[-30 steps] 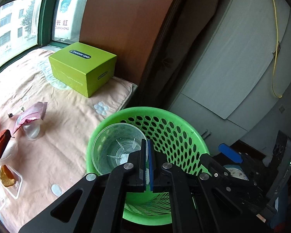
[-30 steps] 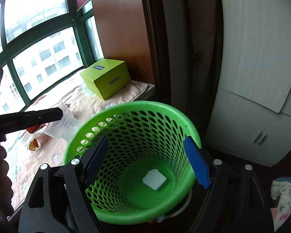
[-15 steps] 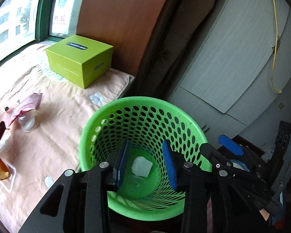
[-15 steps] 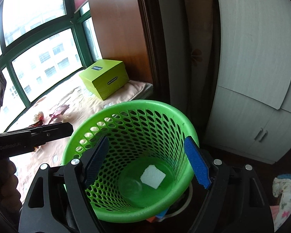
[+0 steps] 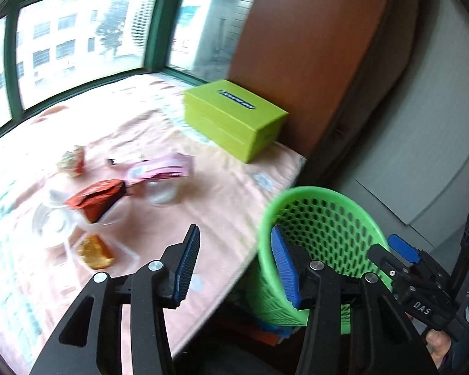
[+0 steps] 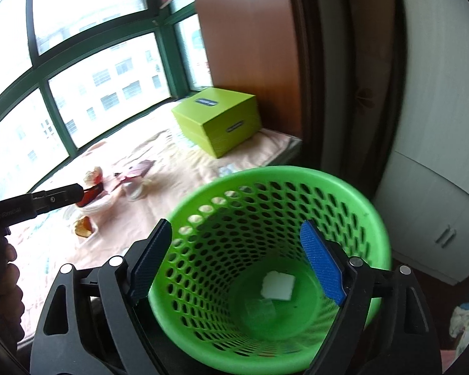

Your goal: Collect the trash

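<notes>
A green perforated plastic basket (image 6: 265, 250) stands beside the pink-clothed window ledge (image 5: 222, 193), with a white square scrap (image 6: 278, 286) and a clear cup (image 6: 261, 309) at its bottom. The right gripper (image 6: 237, 262), jaws spread and just widened, hovers over it empty. The left gripper (image 5: 234, 265), jaws just opened, empty, faces a red wrapper (image 5: 98, 198), pink packet (image 5: 162, 167) and lime-green cardboard box (image 5: 234, 118).

Daylight from overexposed window (image 5: 78, 40), motion blur, perhaps soft edges

L gripper (image 5: 234, 261) empty, fingers apart btwn green basket (image 5: 325, 215) & wrappers (image 5: 97, 198).
</notes>
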`<action>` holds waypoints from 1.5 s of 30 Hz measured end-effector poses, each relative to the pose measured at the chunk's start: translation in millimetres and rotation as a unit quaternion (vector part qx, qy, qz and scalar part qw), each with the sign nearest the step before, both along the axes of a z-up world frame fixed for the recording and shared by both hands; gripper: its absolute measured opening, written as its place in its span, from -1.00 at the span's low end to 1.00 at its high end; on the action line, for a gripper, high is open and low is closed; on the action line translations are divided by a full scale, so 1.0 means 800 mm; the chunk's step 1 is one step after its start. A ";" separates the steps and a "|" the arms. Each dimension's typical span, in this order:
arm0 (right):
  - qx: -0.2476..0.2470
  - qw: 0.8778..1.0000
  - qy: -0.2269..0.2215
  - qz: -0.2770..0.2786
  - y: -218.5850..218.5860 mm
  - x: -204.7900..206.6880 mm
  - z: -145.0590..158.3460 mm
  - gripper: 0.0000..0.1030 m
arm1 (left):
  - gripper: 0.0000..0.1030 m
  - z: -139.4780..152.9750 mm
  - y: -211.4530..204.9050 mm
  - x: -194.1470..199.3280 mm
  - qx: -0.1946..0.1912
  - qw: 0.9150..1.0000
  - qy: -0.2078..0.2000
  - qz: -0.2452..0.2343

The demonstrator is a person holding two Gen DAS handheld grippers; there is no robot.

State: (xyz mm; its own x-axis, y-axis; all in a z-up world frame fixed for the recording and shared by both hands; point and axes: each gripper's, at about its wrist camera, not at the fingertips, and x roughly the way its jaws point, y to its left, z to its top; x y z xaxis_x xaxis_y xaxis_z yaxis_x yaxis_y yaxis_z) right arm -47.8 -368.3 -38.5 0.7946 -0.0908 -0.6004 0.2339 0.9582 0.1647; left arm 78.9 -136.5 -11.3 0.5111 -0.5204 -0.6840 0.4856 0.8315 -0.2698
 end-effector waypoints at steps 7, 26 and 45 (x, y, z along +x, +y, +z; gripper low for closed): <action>-0.003 0.998 -0.008 0.058 0.049 0.043 0.011 0.73 | -0.05 -0.006 0.084 0.023 0.002 0.997 0.002 0.081; 0.045 0.977 0.028 0.207 0.196 0.182 0.021 0.78 | 0.06 -0.052 0.228 0.034 -0.010 0.979 0.033 0.200; -0.007 0.949 0.102 0.298 0.264 0.295 -0.052 0.91 | 0.31 -0.088 0.289 0.041 -0.017 0.968 0.063 0.243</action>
